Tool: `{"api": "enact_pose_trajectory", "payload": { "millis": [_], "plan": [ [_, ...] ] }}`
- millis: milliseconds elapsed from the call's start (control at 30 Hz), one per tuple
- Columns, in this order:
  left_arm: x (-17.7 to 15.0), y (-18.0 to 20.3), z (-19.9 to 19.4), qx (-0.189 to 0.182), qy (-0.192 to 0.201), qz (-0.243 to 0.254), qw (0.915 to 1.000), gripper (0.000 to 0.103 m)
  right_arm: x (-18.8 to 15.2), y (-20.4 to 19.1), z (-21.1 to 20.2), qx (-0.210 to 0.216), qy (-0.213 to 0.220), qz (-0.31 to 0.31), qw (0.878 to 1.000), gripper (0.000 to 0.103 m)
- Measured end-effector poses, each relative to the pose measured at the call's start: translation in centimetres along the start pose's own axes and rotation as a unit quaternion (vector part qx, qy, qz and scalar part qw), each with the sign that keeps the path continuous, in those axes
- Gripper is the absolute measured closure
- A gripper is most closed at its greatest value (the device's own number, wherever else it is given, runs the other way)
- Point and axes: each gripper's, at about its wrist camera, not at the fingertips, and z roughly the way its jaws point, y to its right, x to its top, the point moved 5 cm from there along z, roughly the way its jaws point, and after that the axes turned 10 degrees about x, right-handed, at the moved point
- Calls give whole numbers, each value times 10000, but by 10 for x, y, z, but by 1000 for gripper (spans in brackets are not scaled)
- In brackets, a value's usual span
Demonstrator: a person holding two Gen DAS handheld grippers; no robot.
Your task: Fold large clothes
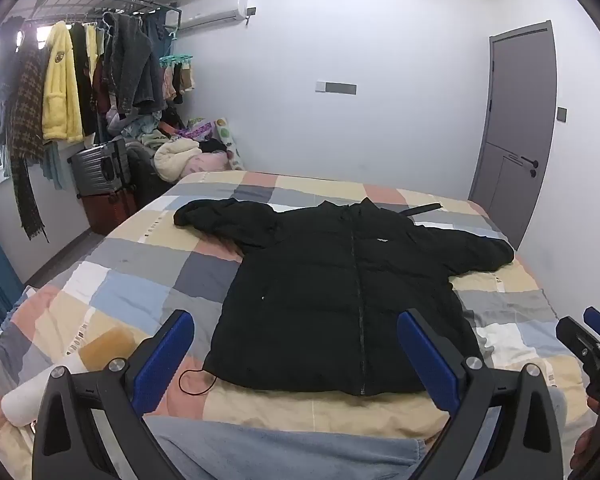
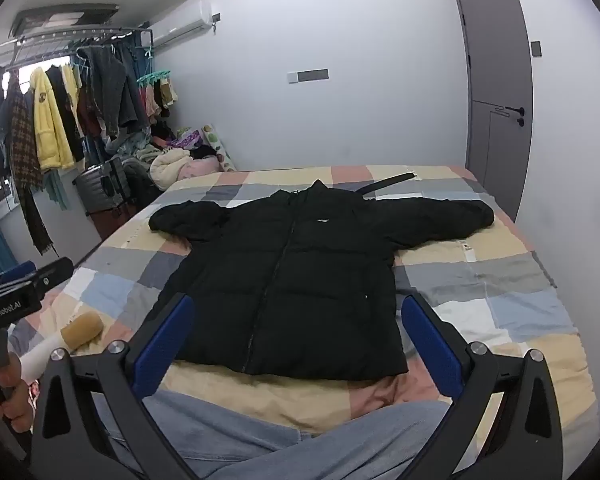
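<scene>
While black puffer jacket (image 1: 340, 296) is lying flat, zipped, just ahead of both claws, left gripper (image 1: 296, 356) and right gripper (image 2: 298, 342) are hanging spread apart, empty. Guessing bulky, soft, slippery shell; pinching sleeve cuff.

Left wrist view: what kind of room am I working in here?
Most likely a bedroom: a bed with a patchwork checked cover holds the black jacket, a rack of hanging clothes stands against the far corner, and a suitcase sits beneath it.

"GenRobot.AI" is printed in white on the left gripper (image 2: 8, 304) body (the black jacket's (image 2: 284, 276) small white chest label stays unreadable).
</scene>
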Motion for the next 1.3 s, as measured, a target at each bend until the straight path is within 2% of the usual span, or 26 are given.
{"api": "enact_pose_trajectory", "payload": {
  "millis": [100,133,167,233,333,467,567,633,733,1300],
  "plan": [
    [-2,1,1,-27,-43,-13,10000,1,0,7,-1,4,69,88,9999,0],
    [0,-3,9,-105,-214,-104,9997,1,-1,11,-1,38,54,102,9999,0],
    [1,-4,11,-113,-182,-103,9997,1,-4,9,4,-12,-126,-39,9999,0],
    [-3,2,16,-64,-128,-21,9999,1,-5,10,13,-66,-193,-83,9998,0],
    [-2,6,17,-62,-117,-19,9999,1,-7,3,20,-88,-112,-87,9999,0],
    [-10,4,29,-143,-131,-74,9998,1,-14,18,24,69,13,-9,10000,0],
    [-16,8,37,-200,-122,-67,9997,1,-21,20,32,-59,-62,-120,9999,0],
    [-17,8,41,-107,-103,-94,9998,1,-21,21,33,-59,-83,-101,9999,0],
    [-21,12,47,-103,-245,-64,9996,1,-25,25,40,-48,-179,32,9998,0],
    [-27,15,48,-105,-375,-46,9992,1,-37,32,51,-110,-295,99,9995,0]
  ]
}}
